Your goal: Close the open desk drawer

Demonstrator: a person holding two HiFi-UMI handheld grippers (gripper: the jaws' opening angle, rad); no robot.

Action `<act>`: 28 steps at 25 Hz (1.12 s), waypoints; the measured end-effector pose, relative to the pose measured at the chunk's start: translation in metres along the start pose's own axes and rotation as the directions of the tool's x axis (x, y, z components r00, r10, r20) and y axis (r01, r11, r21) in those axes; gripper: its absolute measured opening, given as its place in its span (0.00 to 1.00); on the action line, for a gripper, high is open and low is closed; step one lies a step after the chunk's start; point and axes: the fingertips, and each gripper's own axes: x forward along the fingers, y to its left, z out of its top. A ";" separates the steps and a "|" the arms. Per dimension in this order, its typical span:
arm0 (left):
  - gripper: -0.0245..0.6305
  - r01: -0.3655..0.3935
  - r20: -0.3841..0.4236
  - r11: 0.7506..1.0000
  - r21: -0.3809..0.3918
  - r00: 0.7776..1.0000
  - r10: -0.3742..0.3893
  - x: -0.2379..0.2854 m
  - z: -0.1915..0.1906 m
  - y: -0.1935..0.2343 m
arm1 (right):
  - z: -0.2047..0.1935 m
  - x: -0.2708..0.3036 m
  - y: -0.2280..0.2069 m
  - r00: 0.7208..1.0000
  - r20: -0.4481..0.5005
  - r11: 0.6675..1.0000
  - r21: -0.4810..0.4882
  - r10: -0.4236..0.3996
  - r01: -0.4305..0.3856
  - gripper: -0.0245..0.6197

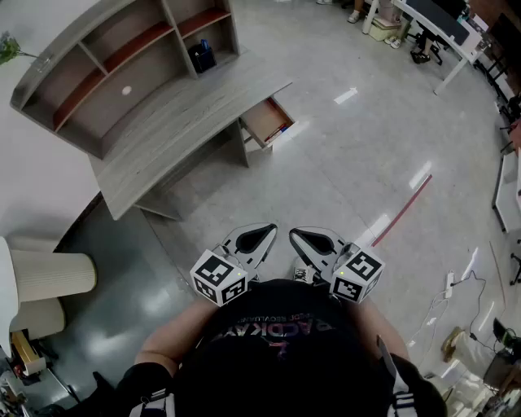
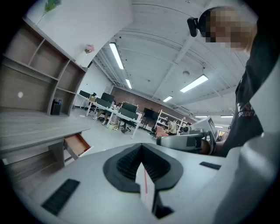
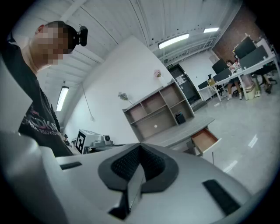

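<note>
Left gripper (image 1: 259, 238) and right gripper (image 1: 313, 240) sit side by side at the lower centre of the head view, close against the person's black shirt (image 1: 277, 350). Each has its marker cube turned toward the camera. In each gripper view the 2 jaws are pressed together at their tips with nothing between them, so both grippers are closed and empty.

Well apart from them, toward the upper centre of the head view, the open drawer (image 1: 267, 122) juts out from under the right end of the grey wooden desk (image 1: 187, 114). Its reddish-brown inside is exposed, and something small in red and blue lies near its front edge, too small to name. The drawer shows at the lower left of the left gripper view and right of centre in the right gripper view.

On the desk stands a shelf unit (image 1: 122, 65) with open compartments, and a black object (image 1: 202, 55) stands in the lower right one. A glossy grey floor (image 1: 342, 171) lies between the grippers and the desk, with a red line (image 1: 403, 210) marked on it at the right. White office desks (image 1: 440, 24) fill the upper right corner.
</note>
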 end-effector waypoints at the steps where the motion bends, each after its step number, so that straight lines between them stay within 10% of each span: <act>1: 0.05 0.001 -0.001 1.000 0.000 1.000 -0.001 0.000 0.000 -0.001 | 0.000 0.000 0.000 1.000 0.000 1.000 -0.001 0.000 0.000 0.06; 28: 0.05 -0.022 -0.004 1.000 -0.012 1.000 0.022 0.003 -0.006 -0.013 | 0.007 -0.014 0.002 0.999 0.021 0.999 -0.017 0.045 -0.045 0.06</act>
